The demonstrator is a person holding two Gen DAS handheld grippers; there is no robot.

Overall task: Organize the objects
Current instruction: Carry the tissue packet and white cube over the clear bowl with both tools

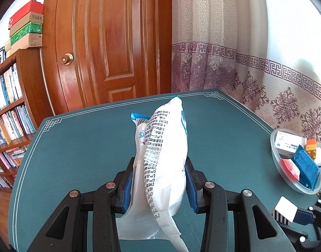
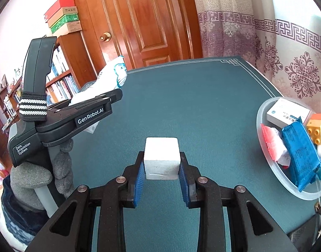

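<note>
The left gripper pinches a white printed packet upright between its blue pads, above the green table. The right gripper clamps a white cube. A clear tray of items sits far right.

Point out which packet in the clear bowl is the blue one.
The blue packet lies at the bowl's near right side, partly over the red-and-white packet; the white box sits behind both.
</note>
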